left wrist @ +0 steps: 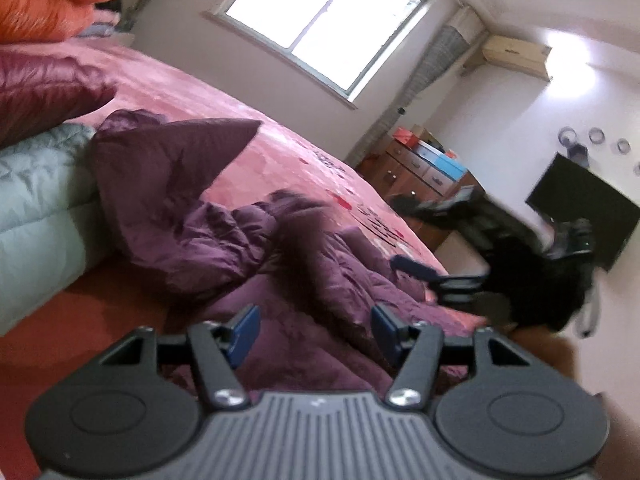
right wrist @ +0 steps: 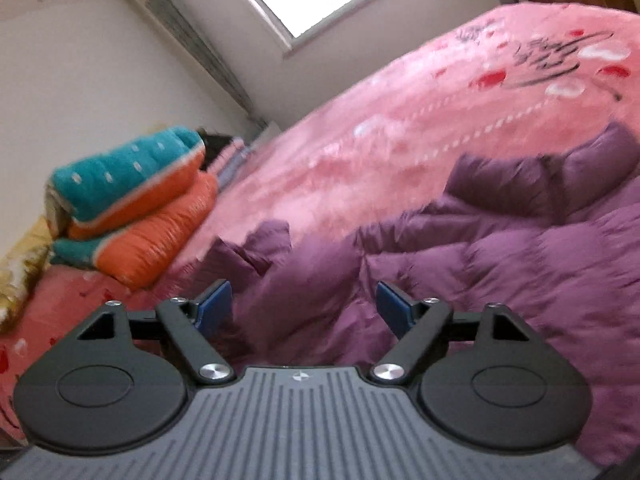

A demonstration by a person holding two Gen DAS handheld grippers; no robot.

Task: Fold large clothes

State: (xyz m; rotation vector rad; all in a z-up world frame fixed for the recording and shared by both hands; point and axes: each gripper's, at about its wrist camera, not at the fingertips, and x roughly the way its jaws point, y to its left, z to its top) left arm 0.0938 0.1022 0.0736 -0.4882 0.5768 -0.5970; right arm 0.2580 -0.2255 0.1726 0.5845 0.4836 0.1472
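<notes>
Left wrist view: left gripper (left wrist: 316, 326) fingers (left wrist: 245, 330) parted, nothing between them, hovering over a crumpled purple down jacket (left wrist: 224, 232) lying on the pink bedspread (left wrist: 248, 120). Jacket has a dark fur trim (left wrist: 300, 236), blurred. Right gripper (left wrist: 432, 248) is in frame at right, blurred, fingers spread wide, held by a black-gloved hand (left wrist: 532, 280) just beside the jacket edge; contact can't be told. Pale green quilt (left wrist: 40, 200) and maroon quilt (left wrist: 48, 92) at left. Window (left wrist: 324, 20), wooden dresser (left wrist: 420, 172), black TV (left wrist: 584, 208) behind.

Right wrist view: right gripper (right wrist: 304, 306) fingers (right wrist: 394, 308) wide apart, empty, just above the jacket (right wrist: 500, 260). Folded teal and orange quilts (right wrist: 132, 200) stacked at the far left of the bed.
</notes>
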